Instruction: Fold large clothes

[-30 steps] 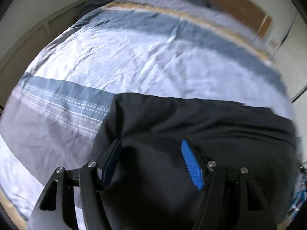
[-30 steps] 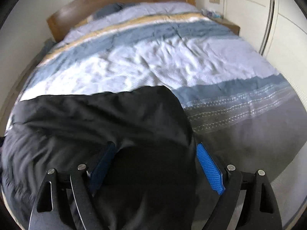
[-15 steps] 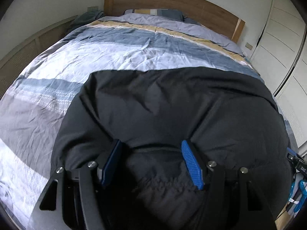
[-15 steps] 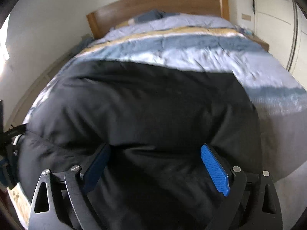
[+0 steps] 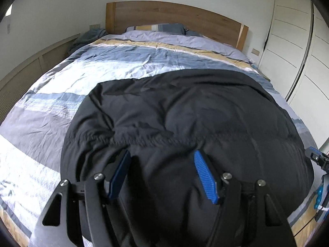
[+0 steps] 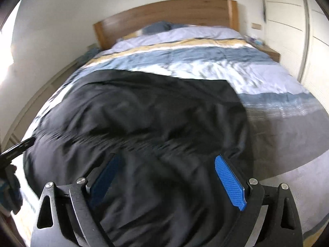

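A large black padded garment [image 5: 185,119] lies spread on the striped bed, its near edge toward me; it also fills the right wrist view [image 6: 144,123]. My left gripper [image 5: 162,175] has its blue pads wide apart, with a bulge of the black fabric lying between them. My right gripper [image 6: 166,177] is likewise wide apart over the garment's near right part. The fabric hides whether any pad touches it. The right gripper's edge shows at the far right of the left wrist view [image 5: 318,177].
The bed has a blue, white, grey and yellow striped duvet [image 5: 123,61] and a wooden headboard [image 5: 174,16]. A white wardrobe [image 5: 298,51] stands on the right, a low beige ledge [image 5: 30,65] on the left. A bedside table [image 6: 269,53] sits by the headboard.
The black garment has spread farther up the bed and settled flatter. Both grippers have pulled back and tilted up, so more of the headboard and wall shows. The jaws stay wide apart.
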Available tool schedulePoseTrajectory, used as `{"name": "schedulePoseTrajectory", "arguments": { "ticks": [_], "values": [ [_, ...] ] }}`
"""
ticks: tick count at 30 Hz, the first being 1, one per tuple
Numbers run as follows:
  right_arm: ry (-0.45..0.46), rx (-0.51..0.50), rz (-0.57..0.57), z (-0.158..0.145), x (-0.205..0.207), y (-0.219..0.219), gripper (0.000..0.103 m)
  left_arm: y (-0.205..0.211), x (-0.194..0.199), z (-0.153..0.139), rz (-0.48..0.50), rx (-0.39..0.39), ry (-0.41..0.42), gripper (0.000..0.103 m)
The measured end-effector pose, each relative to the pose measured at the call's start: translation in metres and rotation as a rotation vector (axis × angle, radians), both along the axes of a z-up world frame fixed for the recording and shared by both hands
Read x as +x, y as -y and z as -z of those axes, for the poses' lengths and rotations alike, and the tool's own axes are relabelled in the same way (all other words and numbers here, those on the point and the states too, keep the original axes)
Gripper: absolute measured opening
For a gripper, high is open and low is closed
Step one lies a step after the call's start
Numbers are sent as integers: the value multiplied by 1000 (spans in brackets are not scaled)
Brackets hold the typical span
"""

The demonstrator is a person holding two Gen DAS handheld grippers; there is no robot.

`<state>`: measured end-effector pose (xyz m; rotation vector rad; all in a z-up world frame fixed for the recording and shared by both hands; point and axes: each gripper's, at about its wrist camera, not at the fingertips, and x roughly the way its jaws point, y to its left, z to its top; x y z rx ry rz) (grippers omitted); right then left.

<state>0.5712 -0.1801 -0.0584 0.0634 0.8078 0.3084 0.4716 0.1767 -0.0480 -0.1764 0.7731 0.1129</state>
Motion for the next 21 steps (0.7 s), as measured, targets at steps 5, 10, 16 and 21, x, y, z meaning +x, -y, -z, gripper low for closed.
{"name": "schedulePoseTrajectory", "arguments": {
  "ticks": [5,10,16,21],
  "values": [
    [-13,-29,-67,15,-23,-20,96,6,-12,8,6,15,-5,63],
    [-41,-36,-59,32,-29,-20,101,7,-19,13,11,28,3,63],
    [-38,-66,-33,37,-37,-2,101,7,-19,19,14,38,13,63],
    [-45,-74,3,40,-41,17,101,8,-20,20,16,49,14,63]
  ]
}}
